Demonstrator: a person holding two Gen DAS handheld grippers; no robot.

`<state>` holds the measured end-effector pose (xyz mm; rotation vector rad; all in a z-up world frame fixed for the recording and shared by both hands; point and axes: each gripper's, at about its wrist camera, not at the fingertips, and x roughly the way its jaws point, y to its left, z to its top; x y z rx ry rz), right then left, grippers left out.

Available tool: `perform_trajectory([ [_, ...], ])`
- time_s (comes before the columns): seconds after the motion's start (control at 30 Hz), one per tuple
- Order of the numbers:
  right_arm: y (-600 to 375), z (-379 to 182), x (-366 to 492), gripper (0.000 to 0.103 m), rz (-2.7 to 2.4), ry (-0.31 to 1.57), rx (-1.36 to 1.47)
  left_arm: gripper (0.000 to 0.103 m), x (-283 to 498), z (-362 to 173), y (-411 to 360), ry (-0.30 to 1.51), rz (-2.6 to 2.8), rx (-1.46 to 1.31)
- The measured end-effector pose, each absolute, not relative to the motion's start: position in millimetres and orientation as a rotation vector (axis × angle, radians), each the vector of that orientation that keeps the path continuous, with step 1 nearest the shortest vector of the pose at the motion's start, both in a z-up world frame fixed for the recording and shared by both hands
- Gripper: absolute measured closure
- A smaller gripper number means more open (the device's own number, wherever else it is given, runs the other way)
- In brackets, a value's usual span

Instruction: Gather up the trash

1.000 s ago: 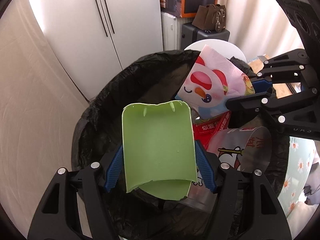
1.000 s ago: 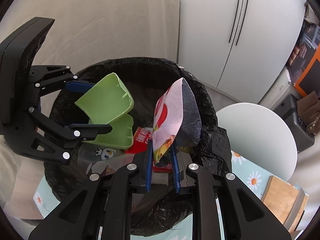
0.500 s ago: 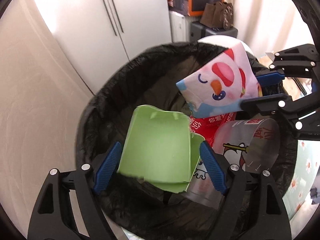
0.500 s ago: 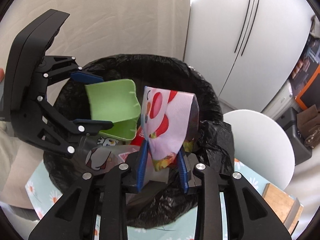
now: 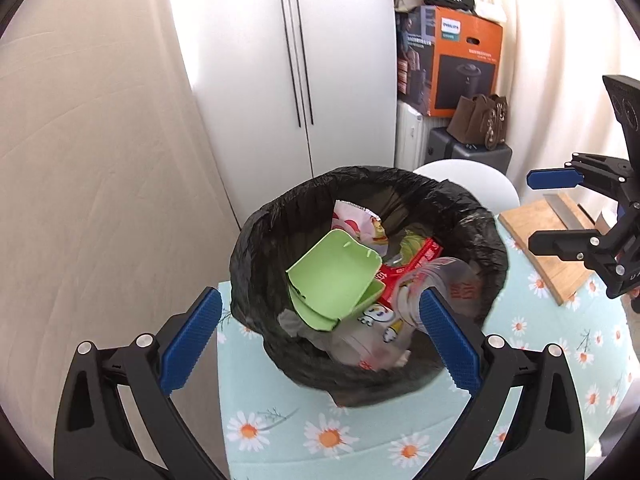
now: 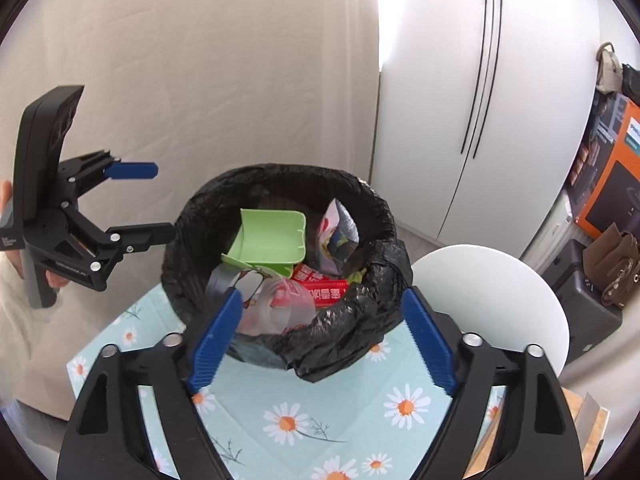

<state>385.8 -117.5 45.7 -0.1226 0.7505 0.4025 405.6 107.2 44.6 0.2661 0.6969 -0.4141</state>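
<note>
Left gripper (image 5: 320, 336): jaws standing wide apart, gripping nothing, hovering over the near rim of the bin
Right gripper (image 6: 320, 336): jaws spread wide too, nothing between them, hanging above the bin's near side
Bin (image 5: 492, 240): black liner folded over the rim, sitting on the table (image 5: 304, 436) near its far left corner
Green box (image 5: 332, 276): lying inside the bin, tilted, resting on top of the other trash
Snack bag (image 5: 356, 224): inside the bin, leaning against the far wall just behind the green box
Red wrapper (image 6: 324, 284): lying in the bin beside the green box
Clear cup (image 6: 288, 308): lying on its side in the bin at the near wall
Board (image 5: 544, 240): wooden, lying on the table's right side, well apart from the bin; probably not trash
Done: all the trash in view is sitting in the bin
Left: no loose trash is showing on the visible cloth; much of the table is lying outside both views, so cannot tell whether more is waiting
Progress: judging it late, possibly finishing
</note>
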Motion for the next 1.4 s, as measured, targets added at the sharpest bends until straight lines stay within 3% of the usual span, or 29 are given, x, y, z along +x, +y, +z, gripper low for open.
perform_trajectory([
  [0.37,-154,67,316,0.013,0.467,0.675,-0.104,0.006,315,63,106,0.666,-0.290,0.161],
  [0.8,-204,48,246,0.011,0.508,0.681,-0.113,0.006,217,45,85,0.678,-0.234,0.104],
  [1.4,-242,49,205,0.011,0.518,0.659,-0.125,0.006,168,45,54,0.663,-0.241,0.137],
])
